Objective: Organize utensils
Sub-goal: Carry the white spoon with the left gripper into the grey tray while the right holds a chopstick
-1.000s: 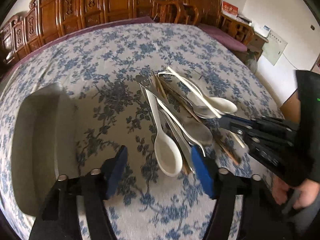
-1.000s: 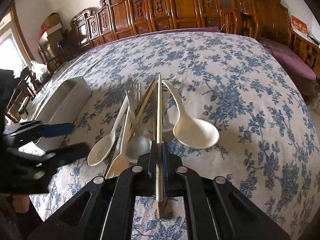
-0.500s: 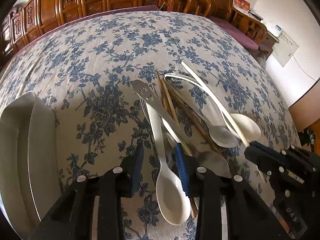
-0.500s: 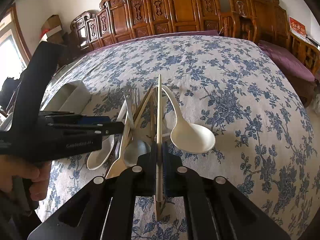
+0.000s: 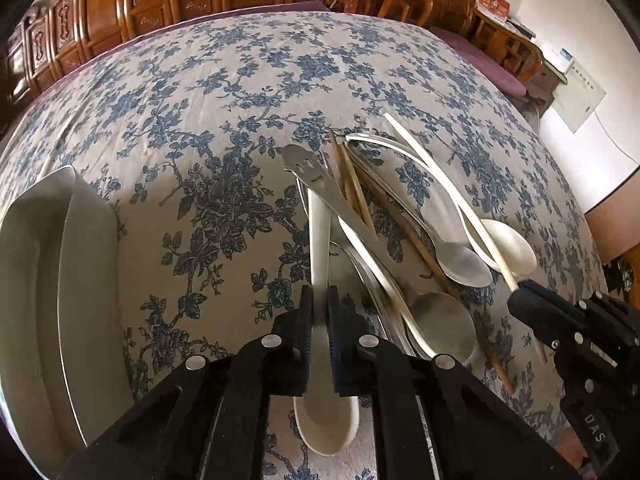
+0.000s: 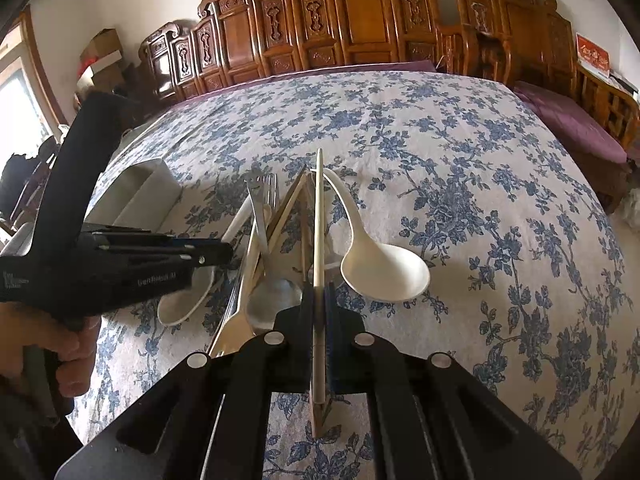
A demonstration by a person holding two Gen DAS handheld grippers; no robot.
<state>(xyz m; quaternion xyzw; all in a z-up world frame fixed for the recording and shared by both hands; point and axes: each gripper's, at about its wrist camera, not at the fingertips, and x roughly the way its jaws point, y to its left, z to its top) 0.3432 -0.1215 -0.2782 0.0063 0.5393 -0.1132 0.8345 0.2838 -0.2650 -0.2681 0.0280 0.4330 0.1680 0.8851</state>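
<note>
A pile of utensils lies on the flowered tablecloth (image 5: 200, 92): white plastic spoons, metal spoons, a fork, brown and cream chopsticks. My left gripper (image 5: 319, 300) points steeply down, and its jaws are closing tight on the handle of a white spoon (image 5: 319, 236). That spoon's bowl (image 5: 326, 420) shows below the fingers. My right gripper (image 6: 319, 292) is shut on a cream chopstick (image 6: 319, 220), which lies along the pile. The left gripper (image 6: 224, 254) reaches in from the left in the right wrist view. Low on the right in the left wrist view sits the right gripper (image 5: 520, 296).
A white rectangular tray (image 5: 60, 280) stands left of the pile, also the tray (image 6: 136, 196) in the right wrist view. A second white spoon (image 6: 384, 272) lies at the pile's right. A hand (image 6: 68, 344) holds the left gripper. Carved wooden chairs (image 6: 360, 20) line the far edge.
The left gripper came down over the pile and closed from wide open onto the white spoon's handle. The right gripper stayed still, shut on the cream chopstick.
</note>
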